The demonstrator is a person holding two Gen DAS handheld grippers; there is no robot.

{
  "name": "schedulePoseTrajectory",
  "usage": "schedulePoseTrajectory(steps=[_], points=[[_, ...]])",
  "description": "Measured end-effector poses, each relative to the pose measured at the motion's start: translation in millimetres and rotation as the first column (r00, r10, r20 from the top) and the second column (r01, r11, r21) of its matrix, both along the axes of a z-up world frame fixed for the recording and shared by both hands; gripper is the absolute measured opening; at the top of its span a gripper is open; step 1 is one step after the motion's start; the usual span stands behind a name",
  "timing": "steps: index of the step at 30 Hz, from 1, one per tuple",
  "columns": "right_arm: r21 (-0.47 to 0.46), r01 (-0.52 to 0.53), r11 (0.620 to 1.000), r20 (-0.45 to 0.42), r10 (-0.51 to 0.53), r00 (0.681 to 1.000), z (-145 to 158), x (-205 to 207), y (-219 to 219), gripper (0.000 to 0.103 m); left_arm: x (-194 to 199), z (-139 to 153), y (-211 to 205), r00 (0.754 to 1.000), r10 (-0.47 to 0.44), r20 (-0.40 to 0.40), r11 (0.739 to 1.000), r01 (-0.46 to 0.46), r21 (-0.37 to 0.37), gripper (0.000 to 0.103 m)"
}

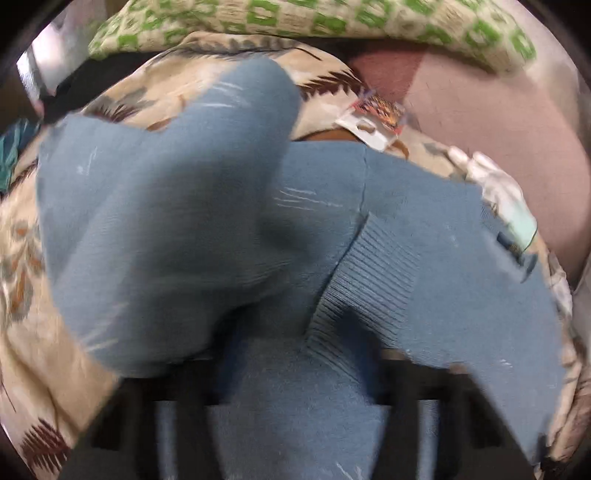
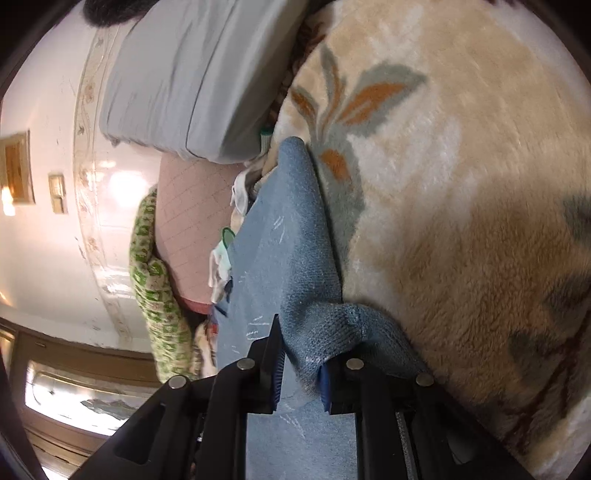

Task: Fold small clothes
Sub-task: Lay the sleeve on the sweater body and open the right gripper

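Blue knit (image 1: 424, 258), a small garment with a ribbed band, lies spread over the cream fleece blanket (image 1: 33, 266) with the leaf print, and both of my grippers have cloth in them. In the left wrist view the picture is blurred; my left gripper (image 1: 295, 398) sits at the bottom edge with its dark fingers (image 1: 402, 391) narrowed on a bunch of the blue fabric, and one big fold of it bulges up towards the lens on the left. My right gripper (image 2: 301, 373) is turned on its side, its blue-faced pads (image 2: 275, 373) pinching a doubled edge of the same knit (image 2: 258, 266), which runs away from the jaws along the blanket (image 2: 461, 184). Near the far edge of the knit lie a paper tag (image 1: 373, 122) and some pale small clothes (image 1: 495, 192). Beyond them I see a pink cushion (image 1: 498, 110), a green-patterned cloth (image 1: 295, 16) and a grey pillow (image 2: 192, 81)
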State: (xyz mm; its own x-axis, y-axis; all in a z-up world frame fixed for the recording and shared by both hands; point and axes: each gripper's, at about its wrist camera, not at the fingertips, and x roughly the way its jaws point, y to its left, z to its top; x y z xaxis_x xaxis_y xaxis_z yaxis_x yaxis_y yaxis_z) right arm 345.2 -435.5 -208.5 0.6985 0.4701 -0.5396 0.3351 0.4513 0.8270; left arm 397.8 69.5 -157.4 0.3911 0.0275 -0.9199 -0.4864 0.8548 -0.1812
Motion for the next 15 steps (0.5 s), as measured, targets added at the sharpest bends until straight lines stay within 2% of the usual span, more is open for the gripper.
schedulePoseTrajectory(steps=[1,2,3,4,5,6,7,8,10,11,12,13,14,15], points=[[-0.067,-0.017,0.998,0.002,0.017,1.0,11.6,3.2,2.6,0.015,-4.2,2.8,5.1,1.0,0.005,0.004,0.998,-0.004,-0.057,0.009],[-0.159,-0.039,0.987,0.015,0.042,0.999,27.4,5.0,6.1,0.015,-10.8,5.0,8.6,1.0,0.013,0.013,0.995,-0.011,-0.1,0.008],[-0.26,-0.061,0.964,0.03,0.071,0.997,45.6,7.7,12.9,0.015,-18.3,4.1,7.7,1.0,0.012,0.008,0.996,-0.012,-0.093,0.008],[-0.324,-0.076,0.943,0.028,0.09,0.996,54.6,9.4,18.1,0.016,-20.5,-1.5,4.4,1.0,0.001,-0.009,0.996,-0.001,-0.087,0.008],[-0.414,-0.1,0.905,-0.002,0.109,0.994,57.5,12.3,26.4,0.016,-21.1,-11.5,-0.5,0.999,-0.014,-0.035,0.996,0.011,-0.086,0.009],[-0.441,-0.124,0.889,-0.042,0.118,0.992,51.1,15.0,29.7,0.016,-22.5,-13.3,-2.8,1.0,-0.019,-0.02,0.998,0.018,-0.055,0.009],[-0.45,-0.159,0.879,-0.119,0.117,0.986,35.4,19.2,32.1,0.015,-23.0,-10.1,-6.3,0.999,-0.033,-0.017,0.999,0.032,-0.031,0.009],[-0.405,-0.152,0.901,-0.135,0.106,0.985,19.6,17.1,27.5,0.015,-23.2,-5.5,-8.3,0.999,-0.044,-0.024,0.999,0.043,-0.02,0.009],[-0.343,-0.12,0.932,-0.099,0.092,0.991,21.6,10.1,19.4,0.017,-24.8,3.2,-5.2,0.998,-0.062,-0.023,0.996,0.06,-0.072,0.009],[-0.328,-0.124,0.937,-0.116,0.091,0.989,24.1,8.6,17.1,0.02,-26.2,8.1,-3.8,0.996,-0.089,-0.01,0.991,0.088,-0.105,0.012],[-0.311,-0.135,0.941,-0.138,0.096,0.986,26.9,7.9,15.8,0.021,-28.2,13.6,-3.0,0.995,-0.098,0.006,0.99,0.098,-0.102,0.018],[-0.293,-0.145,0.945,-0.147,0.105,0.984,29.3,6.8,15.1,0.028,-32.9,21.7,-2.3,0.994,-0.103,0.035,0.991,0.105,-0.079,0.025],[-0.281,-0.156,0.947,-0.147,0.118,0.982,32.8,2.8,14.1,0.045,-38.6,29.1,0.1,0.993,-0.101,0.06,0.993,0.105,-0.06,0.039],[-0.274,-0.163,0.948,-0.139,0.129,0.982,36.9,-3.9,12.5,0.057,-45.6,36.6,4.1,0.993,-0.083,0.086,0.995,0.088,-0.054,0.047]])
